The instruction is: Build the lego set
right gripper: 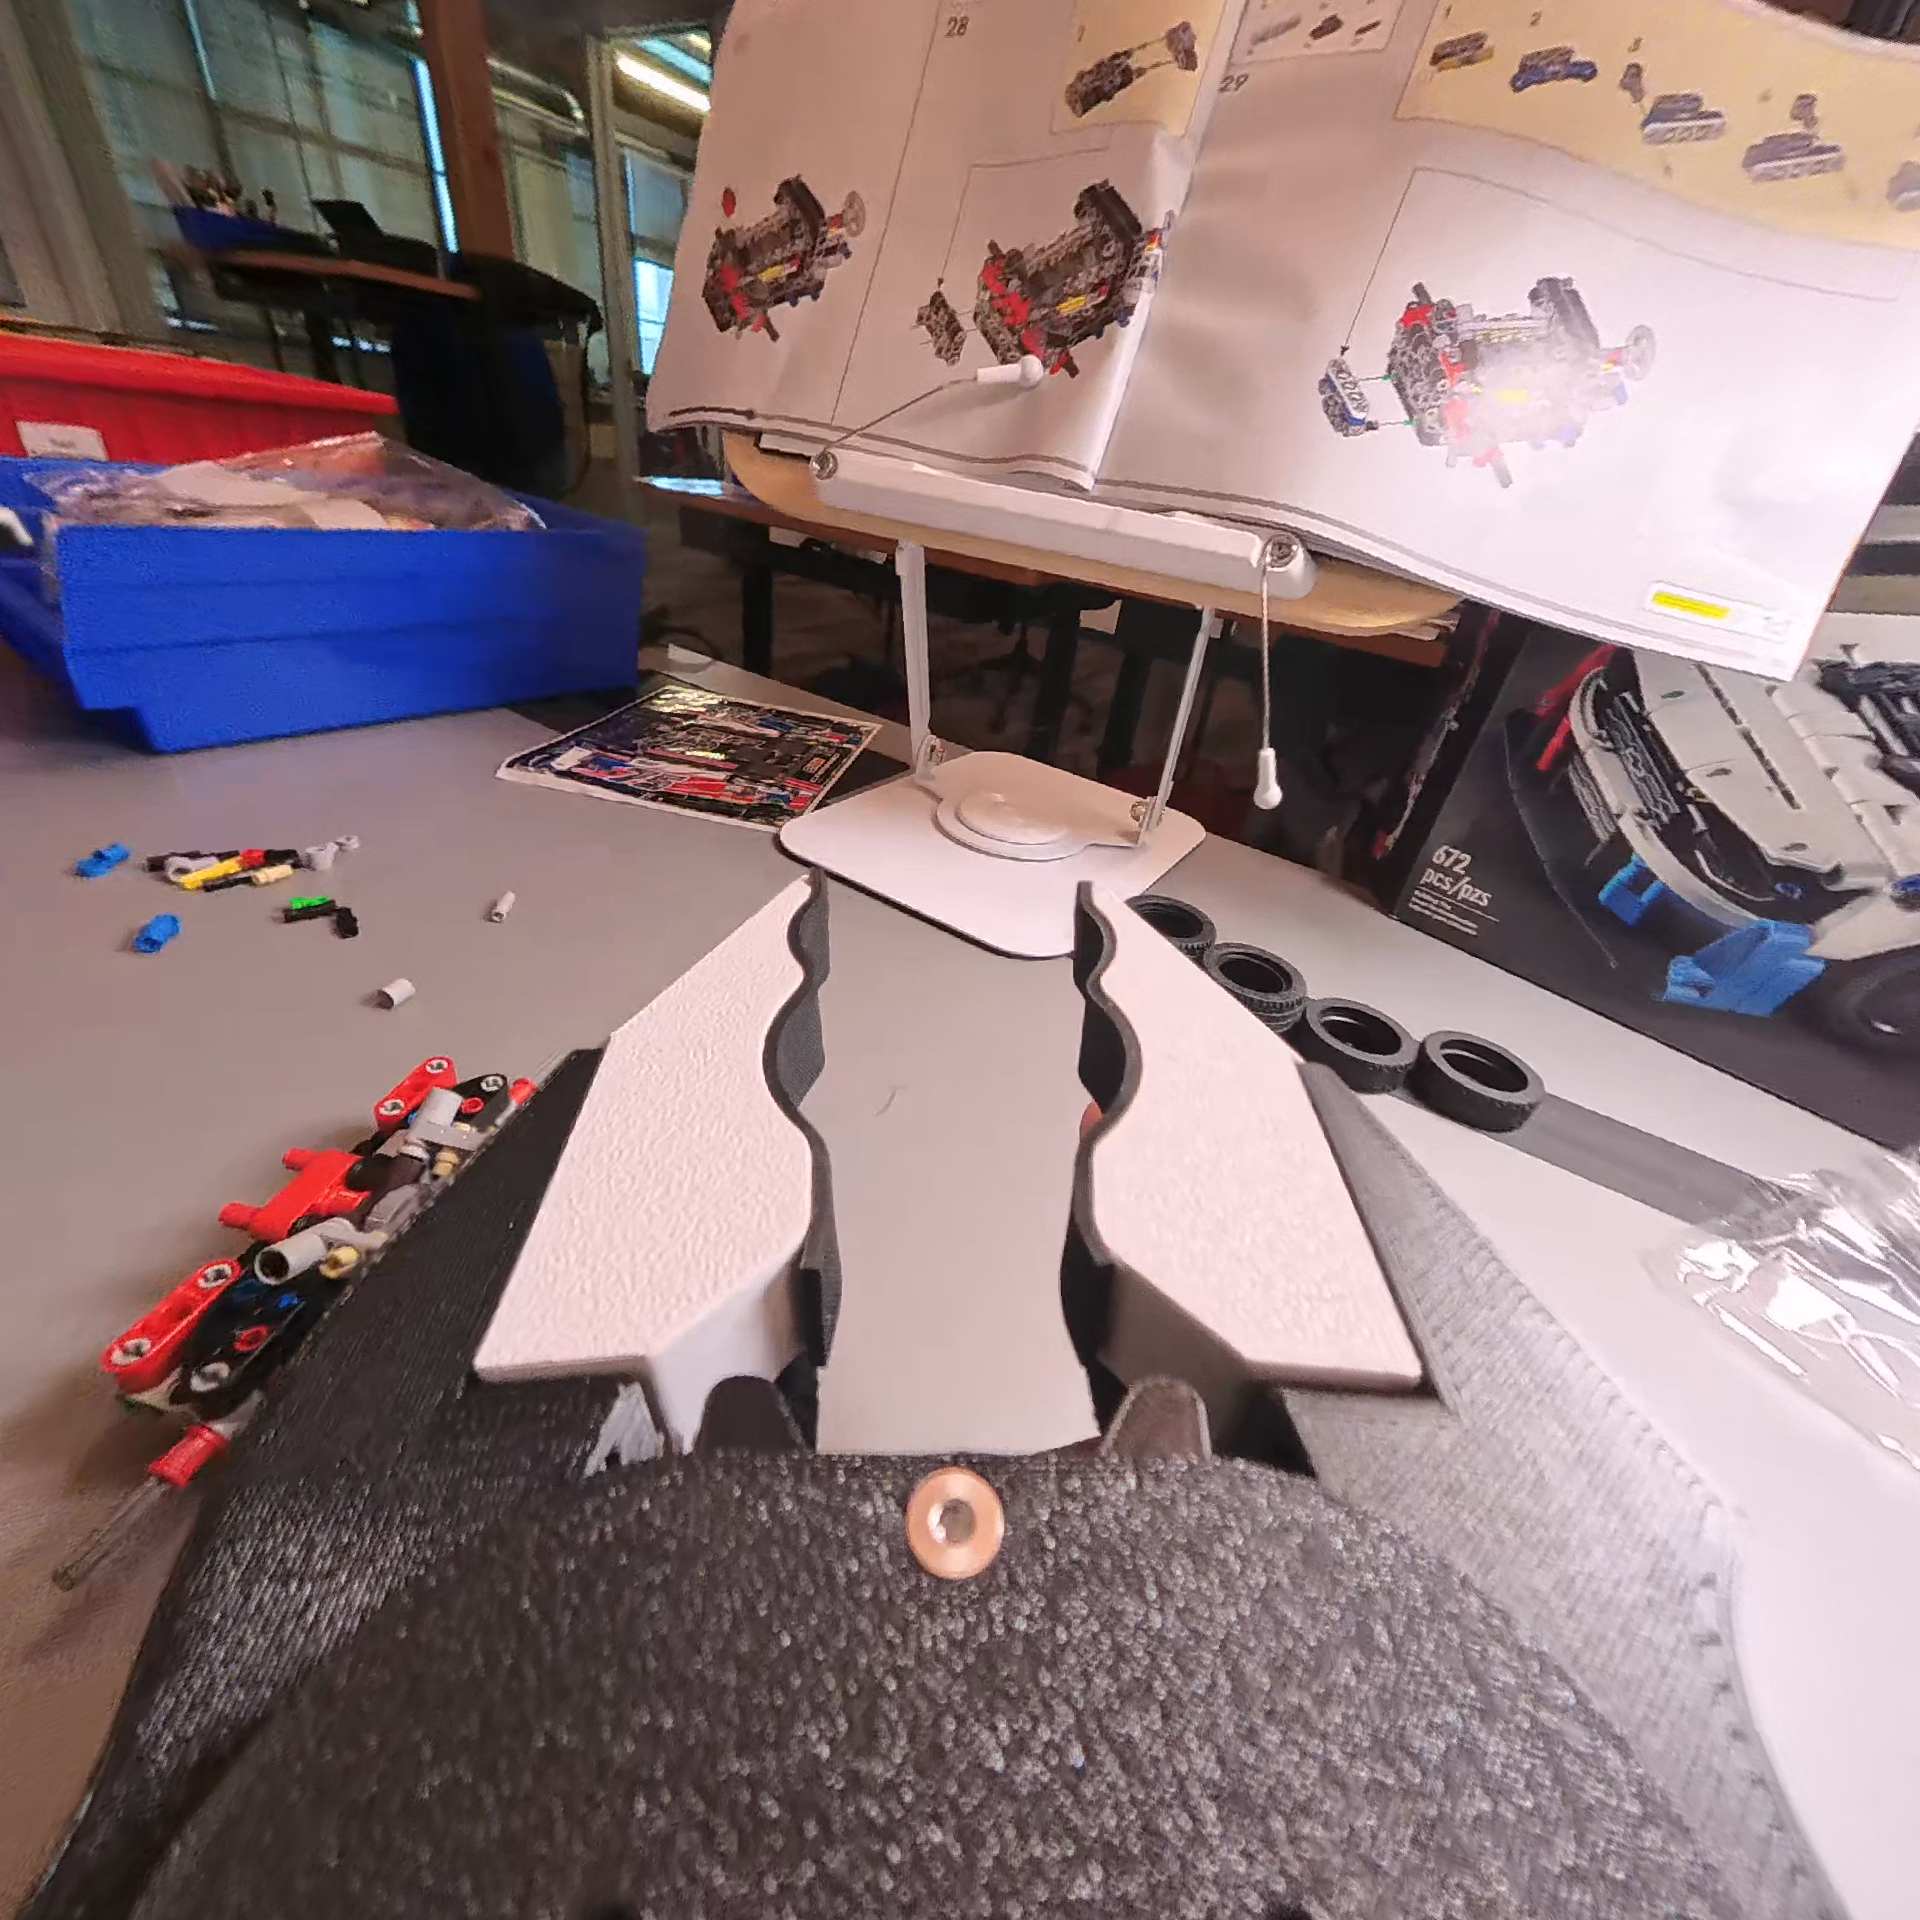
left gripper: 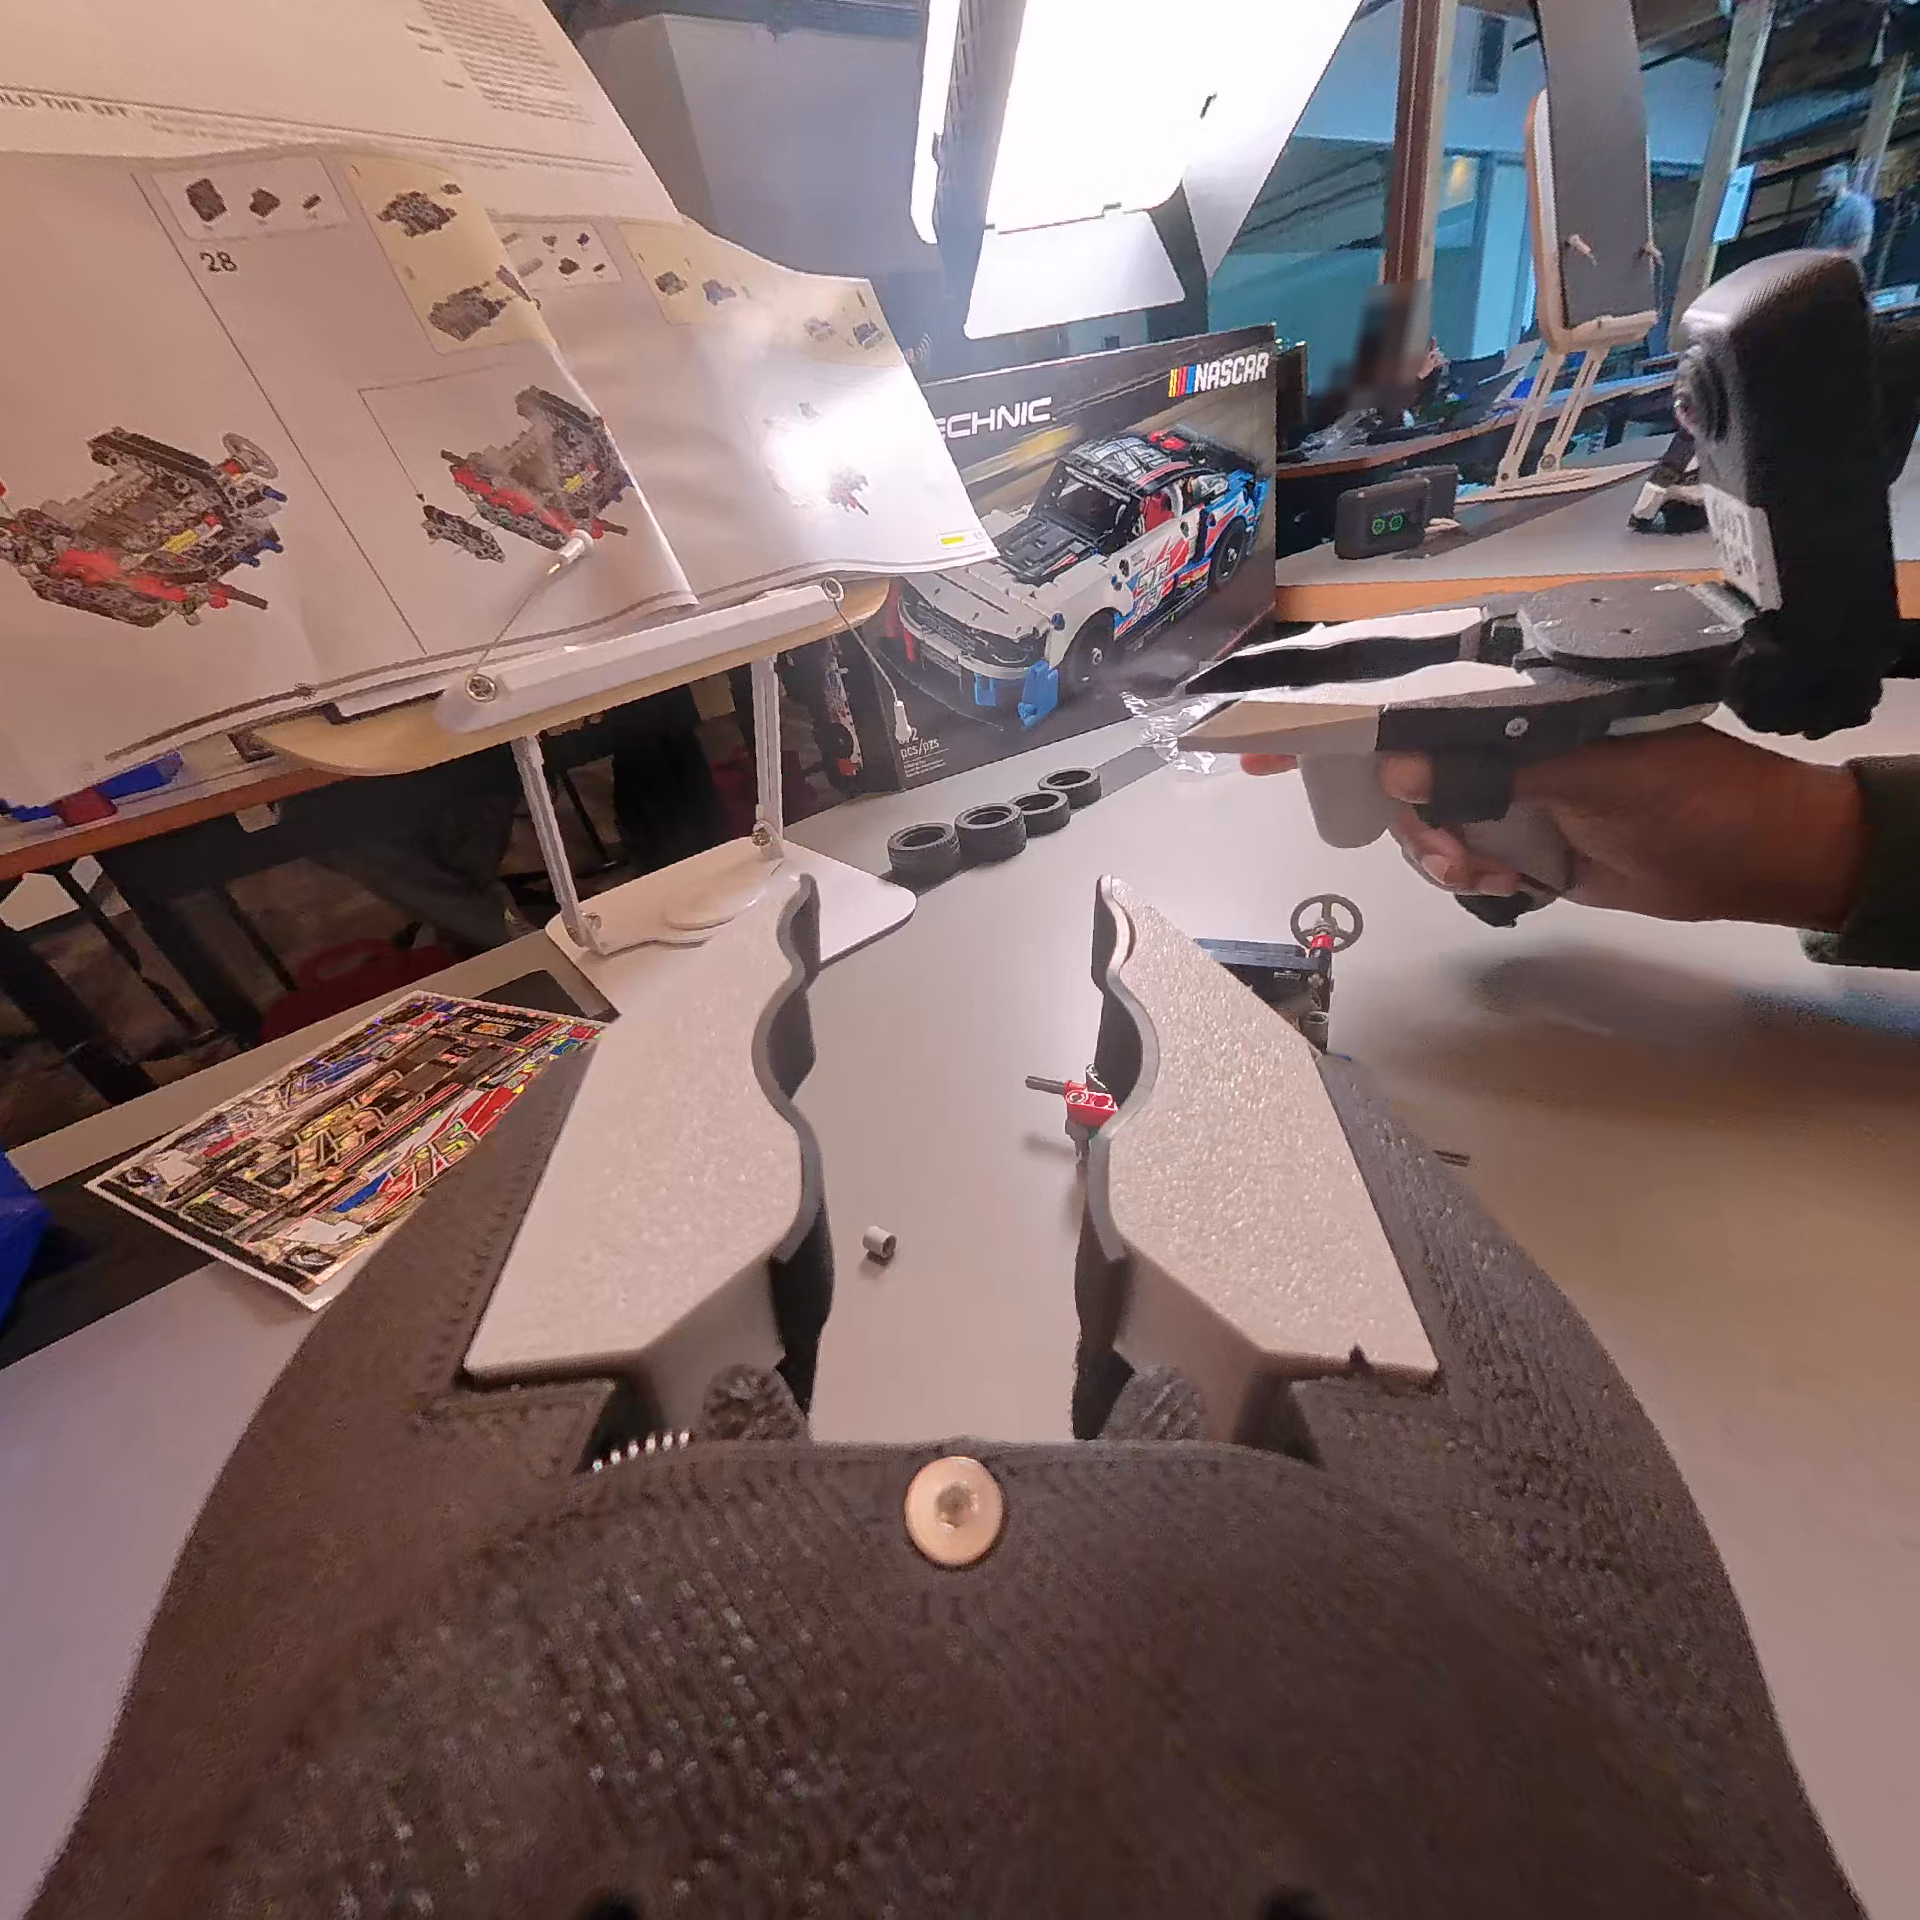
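Note:
My left gripper (left gripper: 954, 920) is open and empty, low over the grey table (left gripper: 935, 1039). Between its fingers lie a small grey bush (left gripper: 880, 1242) and a red connector with a black pin (left gripper: 1084, 1101). A partly built dark assembly with a steering wheel (left gripper: 1325, 920) shows behind the right finger. My right gripper (right gripper: 951, 899) is open and empty; it also shows in the left wrist view (left gripper: 1195, 707), held in a hand above the table. A red, black and grey sub-assembly (right gripper: 312, 1216) lies left of it, partly hidden by the gripper body. Loose small pieces (right gripper: 234, 871) lie farther left.
The open instruction booklet (right gripper: 1299, 312) rests on a white stand (right gripper: 997, 831). Several black tyres (right gripper: 1351, 1039) line up before the set's box (right gripper: 1662, 831). A sticker sheet (right gripper: 691, 758), a blue bin (right gripper: 332, 613) and a red bin (right gripper: 156, 400) sit left. A clear bag (right gripper: 1808, 1268) lies right.

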Motion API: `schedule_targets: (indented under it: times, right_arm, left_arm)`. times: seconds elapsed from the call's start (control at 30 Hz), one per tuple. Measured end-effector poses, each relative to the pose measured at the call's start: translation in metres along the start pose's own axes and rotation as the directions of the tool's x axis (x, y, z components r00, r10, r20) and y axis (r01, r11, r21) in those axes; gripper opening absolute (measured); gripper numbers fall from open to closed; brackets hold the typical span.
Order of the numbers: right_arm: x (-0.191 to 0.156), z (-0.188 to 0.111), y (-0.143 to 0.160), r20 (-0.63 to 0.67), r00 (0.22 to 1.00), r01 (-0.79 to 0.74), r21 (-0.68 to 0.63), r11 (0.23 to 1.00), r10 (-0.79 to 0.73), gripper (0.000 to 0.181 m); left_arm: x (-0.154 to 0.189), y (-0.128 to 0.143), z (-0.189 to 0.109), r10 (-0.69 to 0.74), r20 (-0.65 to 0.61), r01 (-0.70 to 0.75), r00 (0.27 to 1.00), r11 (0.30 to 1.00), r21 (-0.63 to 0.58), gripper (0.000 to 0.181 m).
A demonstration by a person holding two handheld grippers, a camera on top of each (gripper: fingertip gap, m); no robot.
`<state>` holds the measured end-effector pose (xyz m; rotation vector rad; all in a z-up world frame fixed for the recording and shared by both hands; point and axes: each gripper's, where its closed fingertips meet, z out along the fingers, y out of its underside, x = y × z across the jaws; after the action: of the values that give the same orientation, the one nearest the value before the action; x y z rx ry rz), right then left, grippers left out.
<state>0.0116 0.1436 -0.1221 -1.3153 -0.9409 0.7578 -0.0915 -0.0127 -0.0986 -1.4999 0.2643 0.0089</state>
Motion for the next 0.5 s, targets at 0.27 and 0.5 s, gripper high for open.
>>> schedule_targets:
  times: [0.27,0.5]
  right_arm:
    - [0.017,0.006,-0.010,0.047,0.998,0.048,0.048,0.998,-0.050,0.045]
    - [0.025,-0.001,-0.030,0.082,0.996,-0.028,0.110,0.994,0.019,0.044]
  left_arm:
    - [-0.014,0.012,0.001,-0.052,0.037,0.054,0.998,0.998,-0.030,0.046]
    - [-0.042,0.034,0.016,-0.068,0.100,0.077,0.993,0.993,-0.088,0.042]
